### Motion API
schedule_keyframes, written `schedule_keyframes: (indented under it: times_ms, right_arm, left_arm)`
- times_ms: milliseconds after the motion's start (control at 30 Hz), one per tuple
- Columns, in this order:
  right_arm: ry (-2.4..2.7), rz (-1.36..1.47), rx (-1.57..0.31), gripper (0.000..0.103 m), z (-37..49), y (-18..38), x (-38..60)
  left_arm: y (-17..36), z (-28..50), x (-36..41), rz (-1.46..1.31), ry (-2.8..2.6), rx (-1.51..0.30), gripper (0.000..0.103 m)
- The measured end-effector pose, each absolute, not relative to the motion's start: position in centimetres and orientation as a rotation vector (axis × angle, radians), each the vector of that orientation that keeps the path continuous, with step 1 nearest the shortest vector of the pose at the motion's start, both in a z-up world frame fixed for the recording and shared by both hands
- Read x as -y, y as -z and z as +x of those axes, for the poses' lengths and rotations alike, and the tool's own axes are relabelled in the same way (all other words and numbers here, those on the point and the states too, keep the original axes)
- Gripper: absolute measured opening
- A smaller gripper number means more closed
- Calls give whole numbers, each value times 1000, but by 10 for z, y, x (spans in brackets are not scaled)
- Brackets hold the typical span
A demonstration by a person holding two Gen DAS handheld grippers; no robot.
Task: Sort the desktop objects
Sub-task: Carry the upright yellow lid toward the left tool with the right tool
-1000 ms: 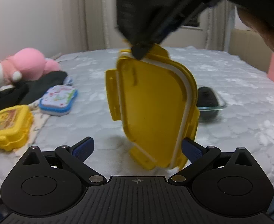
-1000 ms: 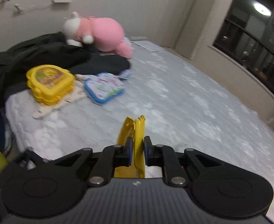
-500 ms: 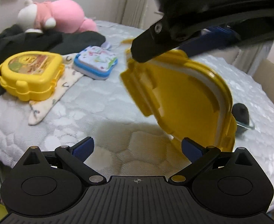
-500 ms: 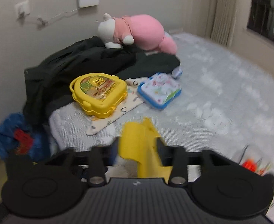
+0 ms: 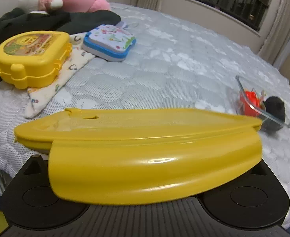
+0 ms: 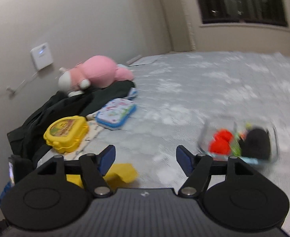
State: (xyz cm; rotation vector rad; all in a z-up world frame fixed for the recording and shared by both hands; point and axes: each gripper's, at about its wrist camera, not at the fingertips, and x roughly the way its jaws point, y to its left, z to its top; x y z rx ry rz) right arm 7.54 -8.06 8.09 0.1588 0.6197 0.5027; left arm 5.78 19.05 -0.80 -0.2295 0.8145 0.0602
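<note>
Both right gripper (image 6: 145, 159) fingers spread apart; yellow lid (image 5: 145, 158) apparently hides the left's.

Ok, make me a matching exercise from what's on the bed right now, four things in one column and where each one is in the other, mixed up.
Things:
1. yellow lunch box
2. pink plush toy
3. red object
4. yellow lid

Places:
A. inside the glass container
B. right in front of the left wrist camera, hiding the left claw's fingers
C. on the dark clothing by the wall
D. on the patterned cloth, left of the blue-edged case

Pairs: 1-D, 2-C, 3-A, 4-B
</note>
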Motion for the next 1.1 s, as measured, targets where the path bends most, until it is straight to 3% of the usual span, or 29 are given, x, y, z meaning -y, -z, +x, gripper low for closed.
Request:
schedule_keyframes:
  times_ms: [333,567,800,1100]
  right_arm:
    - [-511,397,-782,73,103,-29,137]
    - [-519,427,-847,75,112,0,127]
    - [-567,636,-1055,71,134,51,121]
    - [-656,942,-1127,73,172,71,77]
  left_arm:
    - [24,78,-184,-193,-56,-871,102]
    - [29,83,-188,-182,-36,-883,102]
    - [32,79,-201,-189,-15,-871,102]
    - [31,68,-211,-192,-2,-865,102]
